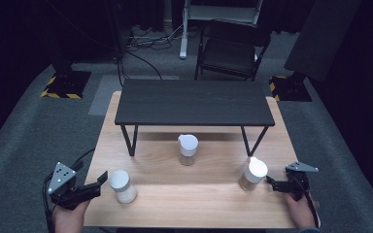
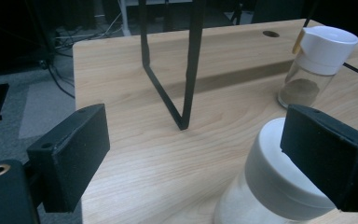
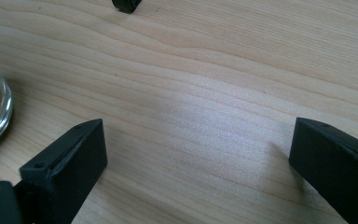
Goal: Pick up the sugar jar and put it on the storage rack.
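Three white-capped jars on wooden table [image 1: 199, 194]: left jar [image 1: 122, 185] at front left, middle jar [image 1: 188, 149] under black shelf [image 1: 194, 102], right jar [image 1: 252, 174] at front right. Two grippers. Left gripper [image 1: 102, 179] spread wide, one jaw beside left jar's cap, not clamped. Right gripper [image 1: 270, 182] spread wide, just beside right jar, over bare wood. One chair [image 1: 230, 51] beyond table.

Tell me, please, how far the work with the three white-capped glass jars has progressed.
Nothing looks done: all three jars stand on the light wooden table. In hand: the open left gripper sits beside the white-lidded jar of pale powder, not gripping it. The open right gripper waits beside the brown-powder jar. Left: grasping, moving them.
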